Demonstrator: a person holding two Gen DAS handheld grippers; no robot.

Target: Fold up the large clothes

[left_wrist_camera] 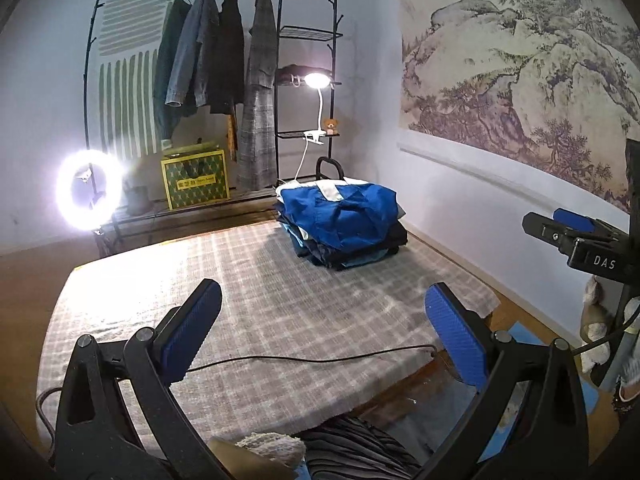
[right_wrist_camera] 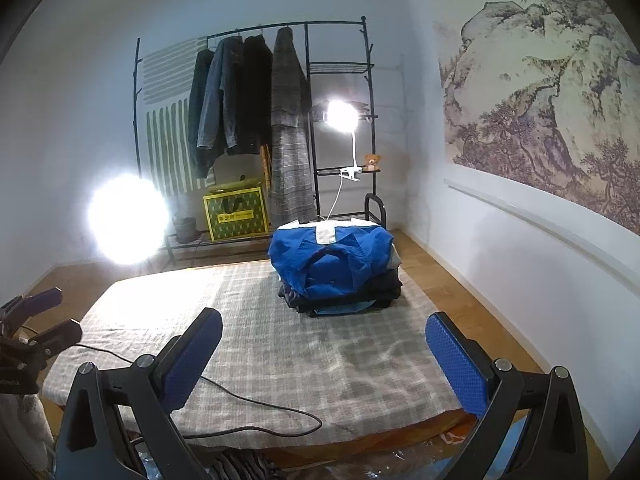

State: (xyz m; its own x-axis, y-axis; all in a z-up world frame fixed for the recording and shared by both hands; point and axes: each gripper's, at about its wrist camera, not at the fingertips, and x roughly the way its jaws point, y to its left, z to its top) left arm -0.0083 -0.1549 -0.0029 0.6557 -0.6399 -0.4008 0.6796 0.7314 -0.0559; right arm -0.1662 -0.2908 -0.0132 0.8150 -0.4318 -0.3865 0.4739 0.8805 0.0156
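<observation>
My left gripper (left_wrist_camera: 324,308) is wide, and nothing is between its blue pads (left_wrist_camera: 200,320). My right gripper (right_wrist_camera: 324,336) is wide too, also empty. Both hang over the near part of the checked cloth (left_wrist_camera: 260,280) that covers the table.

The folded clothes are in one stack (left_wrist_camera: 340,224), at about 12 o'clock from my left fingers, at the far edge of the cloth. In the right view the stack (right_wrist_camera: 332,268) is also at 12 o'clock, well apart from my fingertips. A blue garment (right_wrist_camera: 328,260) lies on top, with a white collar part, and darker pieces are under it. It looks neat and finished.

A black cable (left_wrist_camera: 300,360) crosses the cloth near me, at 6 o'clock from the stack. The place between the cable and the stack is bare.

I judge that one fold is done and the step now is to fetch a next piece. At 6 o'clock, below the table edge, I see some dark striped fabric (left_wrist_camera: 352,440); I cannot tell if this is the next garment. Coats hang on the rack (left_wrist_camera: 216,52) at 11 o'clock, far behind.

The next move calls for lowering both grippers to a new garment, pinching it at two points, and spreading it flat on the bare cloth, away from the cable.
</observation>
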